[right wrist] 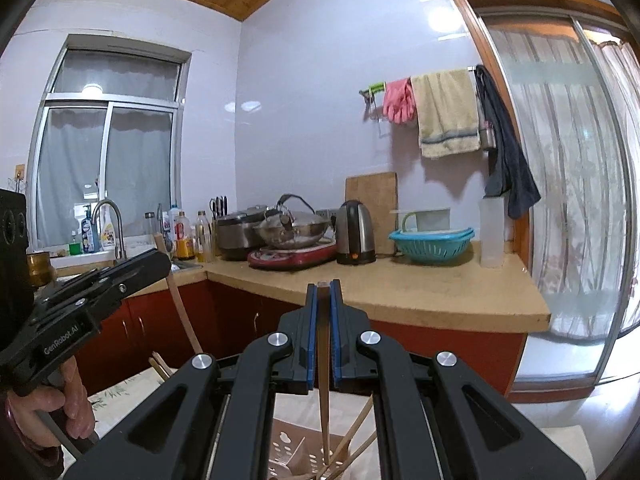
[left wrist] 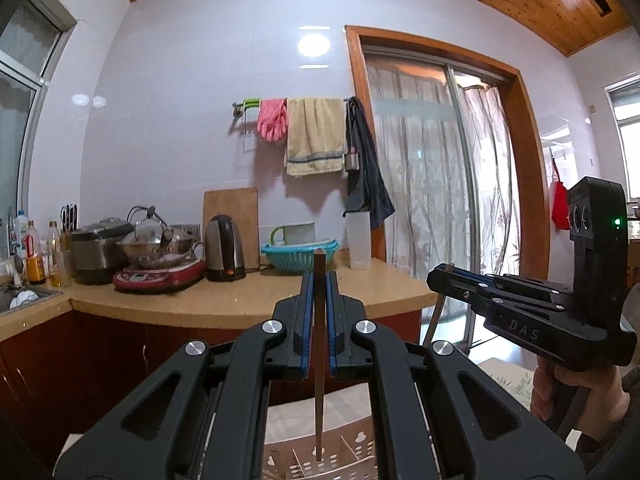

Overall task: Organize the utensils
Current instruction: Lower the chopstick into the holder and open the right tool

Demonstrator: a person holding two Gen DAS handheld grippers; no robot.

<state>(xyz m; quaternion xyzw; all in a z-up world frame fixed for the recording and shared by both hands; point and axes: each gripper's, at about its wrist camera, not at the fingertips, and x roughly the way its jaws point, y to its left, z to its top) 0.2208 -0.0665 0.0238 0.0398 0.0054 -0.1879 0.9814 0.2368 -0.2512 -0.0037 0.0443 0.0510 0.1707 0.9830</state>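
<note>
Currently listed, two handheld tools and their loads.

Left tool [left wrist: 319,276]: jaws closed on one dark chopstick [left wrist: 319,360], gripped near its upper end and hung upright, tip reaching down to the perforated utensil holder [left wrist: 340,456] directly below. The upright hold suits a straight drop into a slot.

Right tool [right wrist: 323,286]: jaws closed on a second chopstick [right wrist: 323,368], likewise vertical, its tip among several loose sticks [right wrist: 352,440] leaning in the same holder [right wrist: 288,444]. Which compartment either tip occupies cannot be told.

Person's hand [right wrist: 60,404]: wrapped round the left tool's grip, seen from the right wrist view.

Holder: stands on a patterned cloth [right wrist: 116,396], near both tools and well apart from the worktop [left wrist: 224,300].

Worktop items, not involved: kettle [left wrist: 224,248], wok [left wrist: 160,244] on a red cooker, teal colander [left wrist: 298,254], chopping board [left wrist: 232,208].

Room for moving: judged ample above the holder; the two tools hang close side by side, so the leaning sticks and the neighbouring tool are the nearest obstacles.
</note>
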